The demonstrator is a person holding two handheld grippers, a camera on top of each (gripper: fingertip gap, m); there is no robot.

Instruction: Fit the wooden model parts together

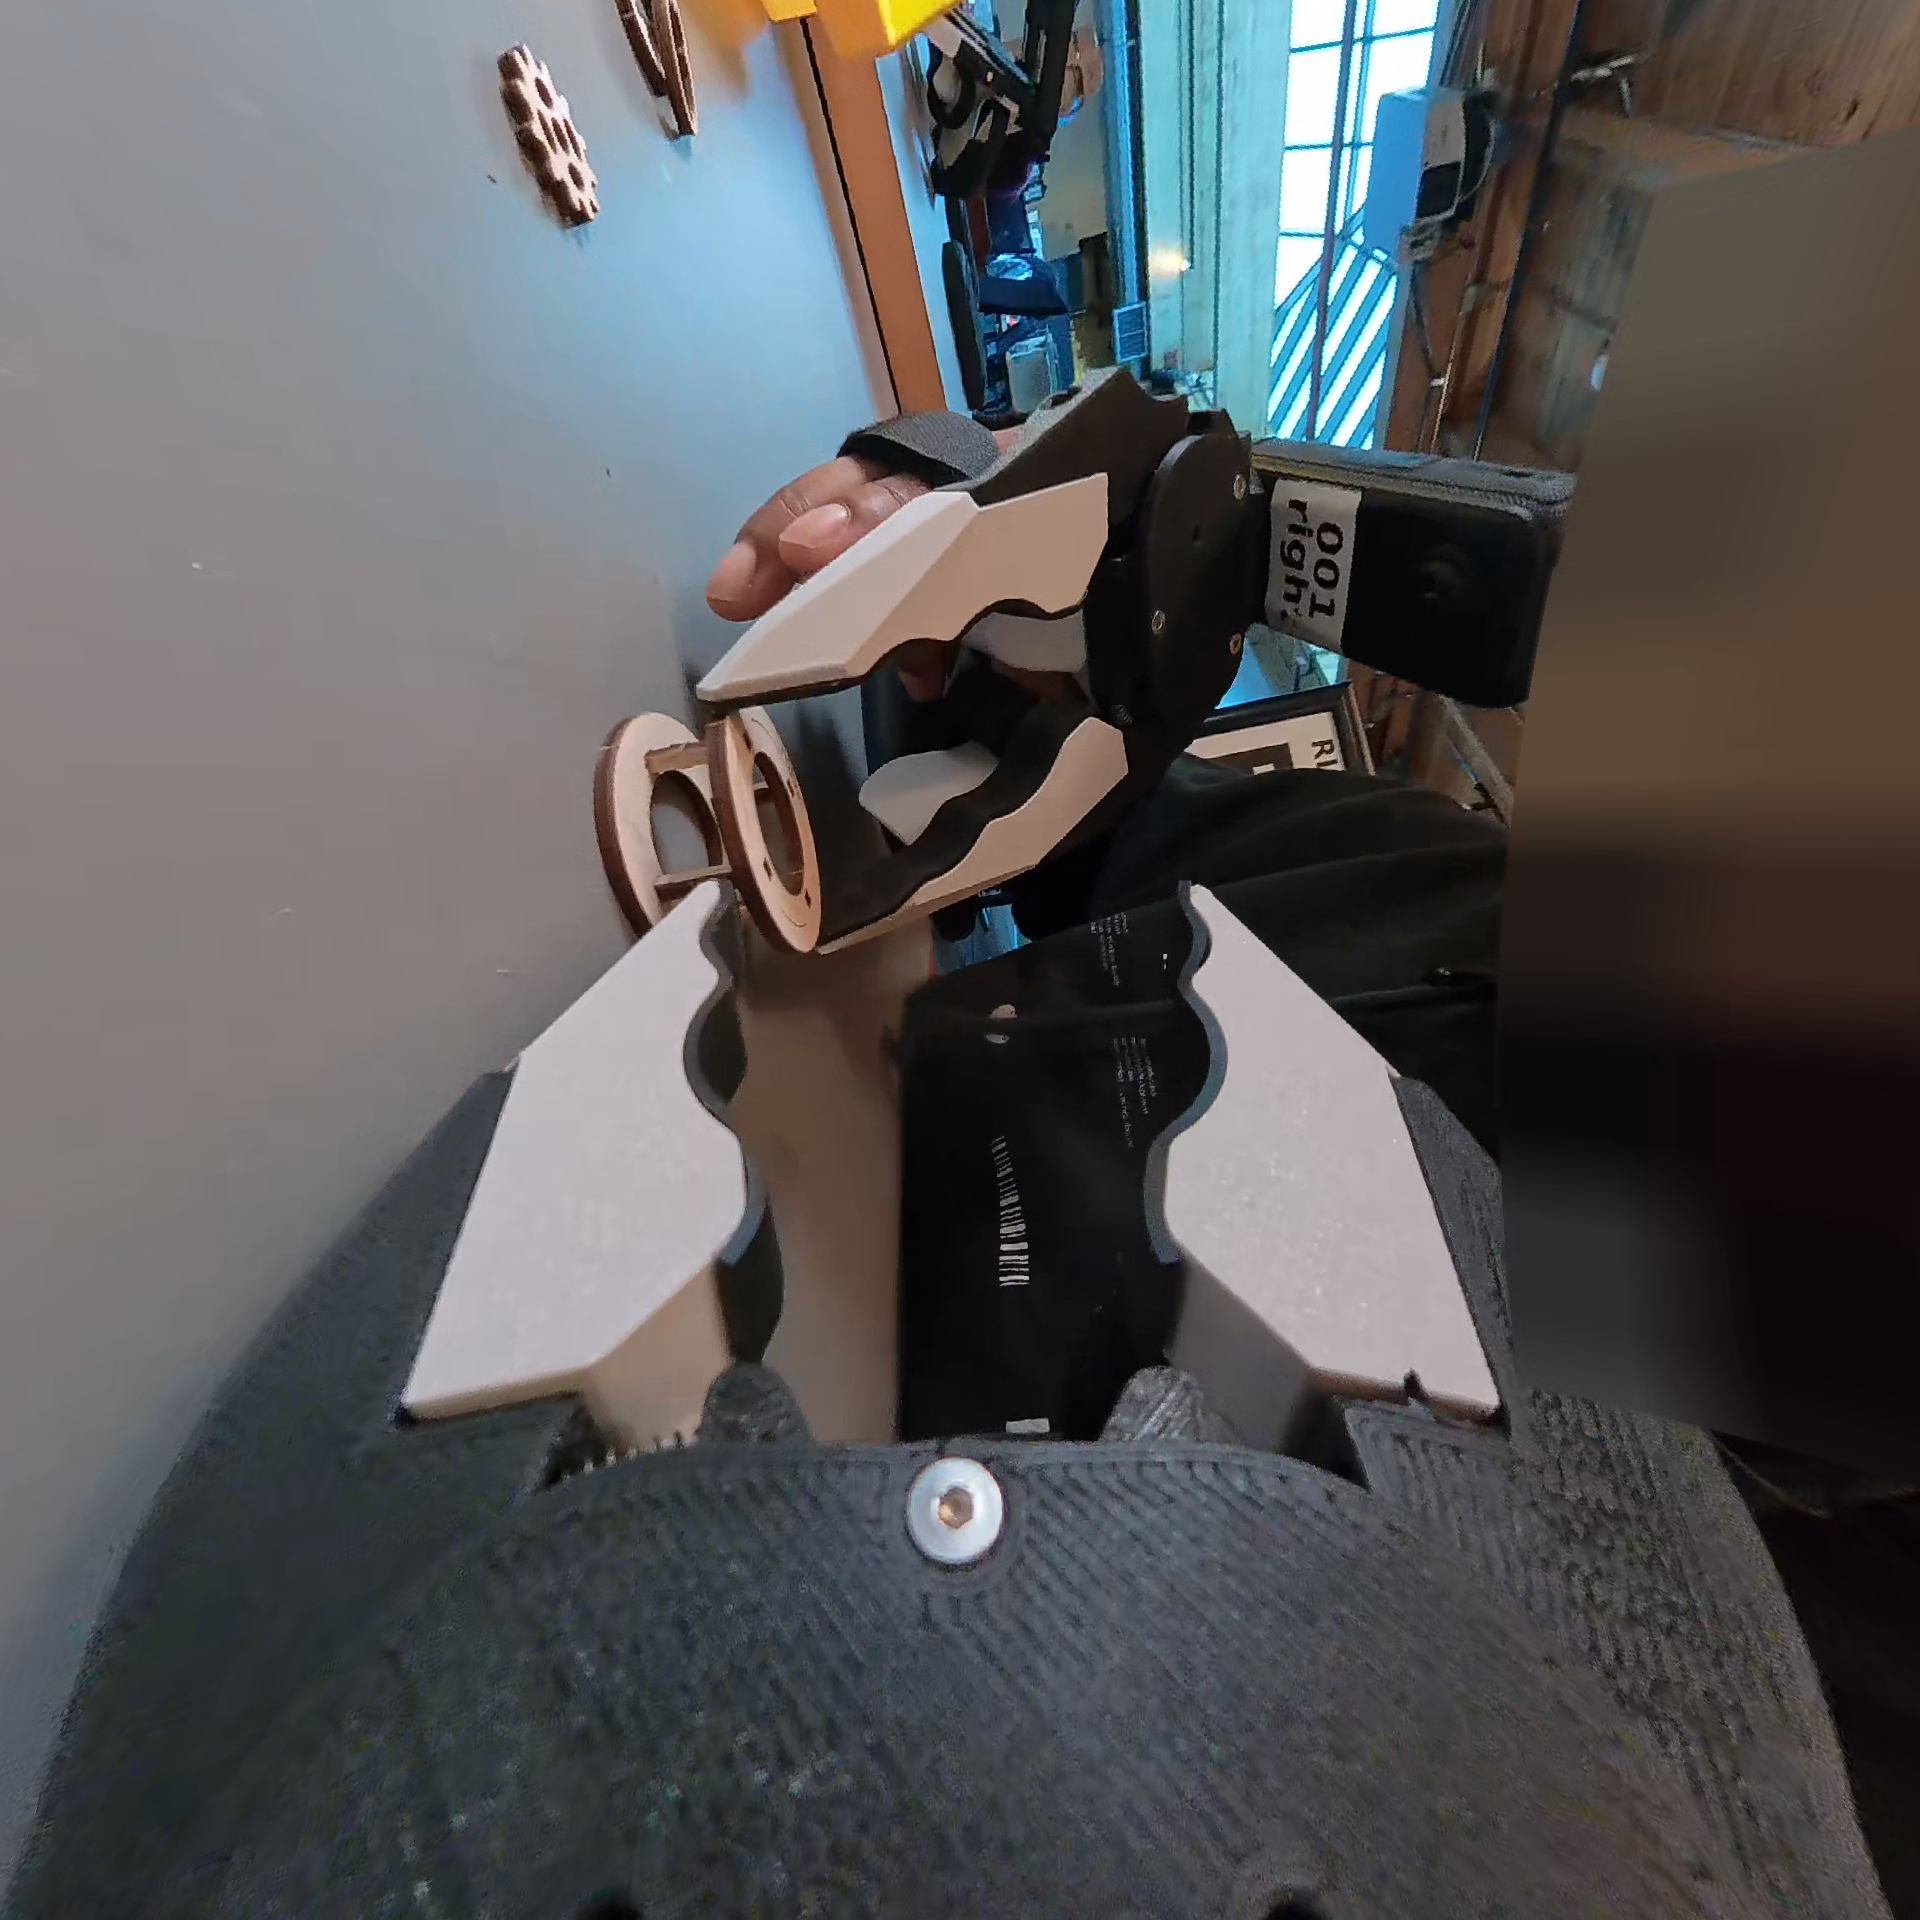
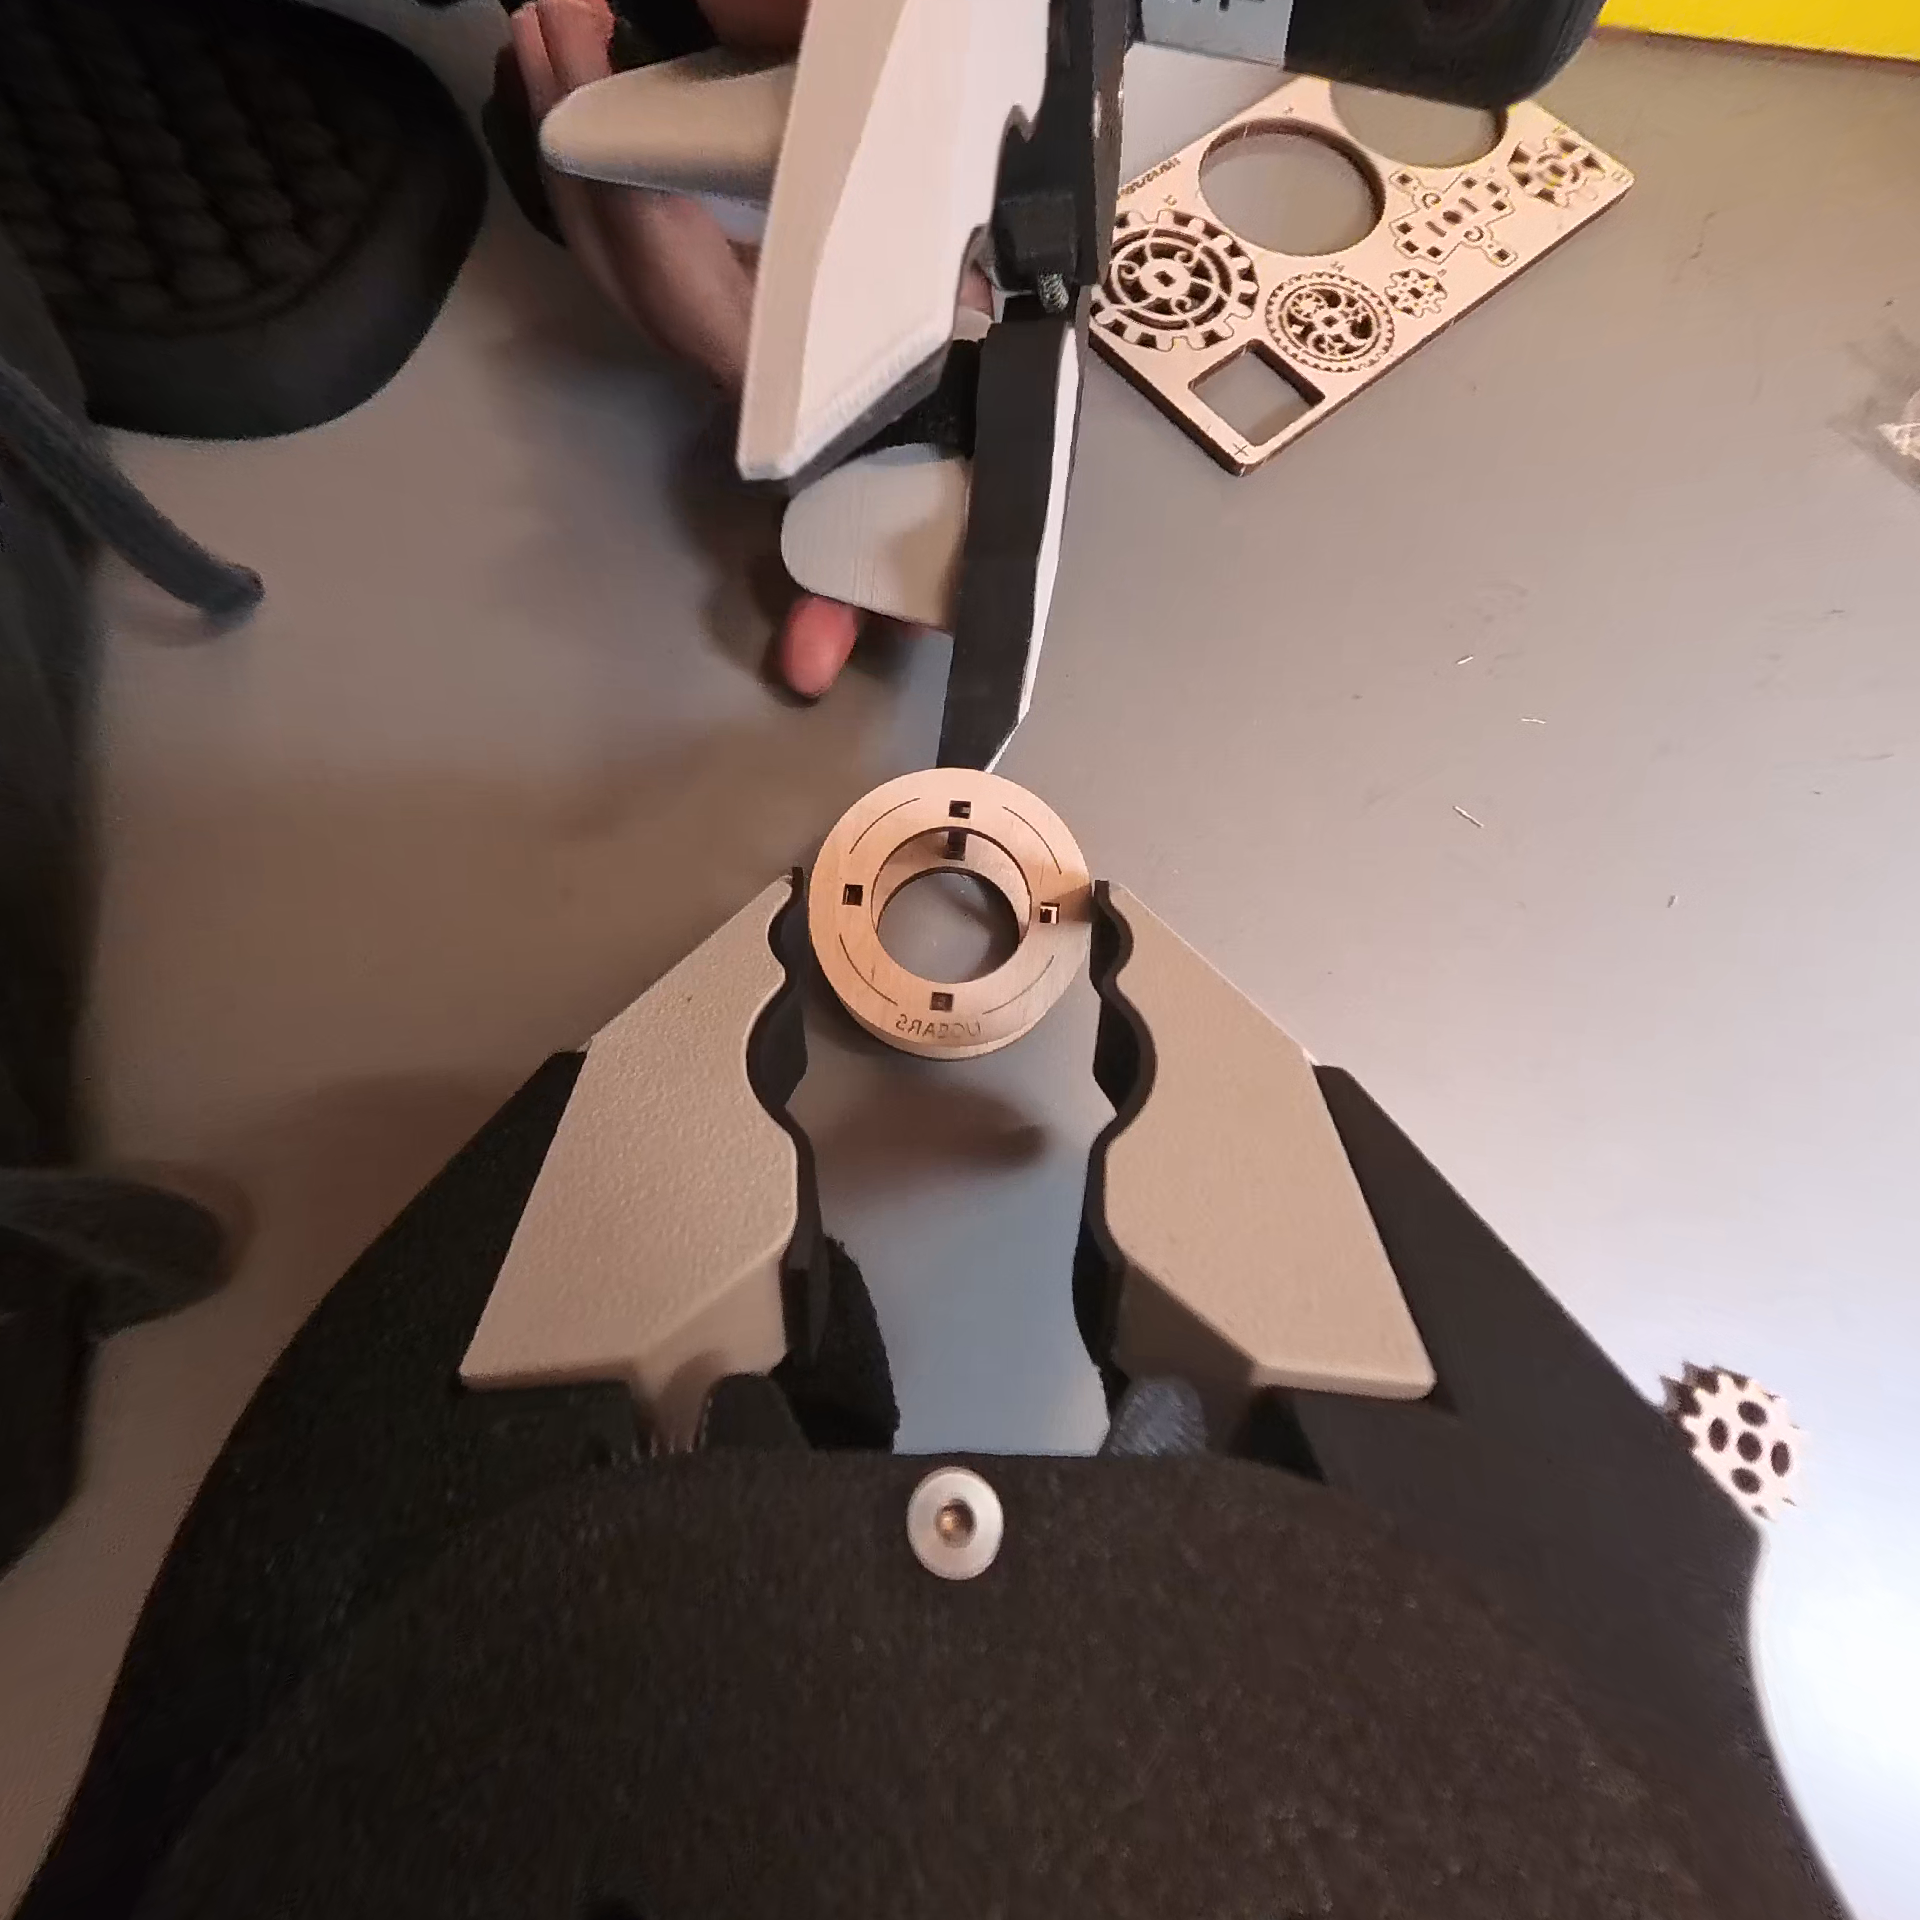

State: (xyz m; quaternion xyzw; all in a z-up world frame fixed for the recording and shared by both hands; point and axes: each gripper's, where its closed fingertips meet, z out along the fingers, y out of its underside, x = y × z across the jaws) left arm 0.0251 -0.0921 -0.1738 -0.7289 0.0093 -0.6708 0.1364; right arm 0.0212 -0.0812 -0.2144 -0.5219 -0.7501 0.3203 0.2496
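On the left, the left gripper [image 2: 977, 764] reached down across the grey tabletop [image 2: 1455, 935], one finger's tip touching the far rim of the pale round wooden ring assembly [image 2: 948, 914], though whether it was clenched or released I could not tell. In the middle, that ring stack, two discs joined by small struts, stood on the table between the tips of the right gripper [image 2: 948, 896], whose fingers bracketed it, spread and not clamping. Off to the right lay a laser-cut wooden parts sheet [image 2: 1361, 260], and nearer, a small perforated wooden gear [image 2: 1740, 1449].
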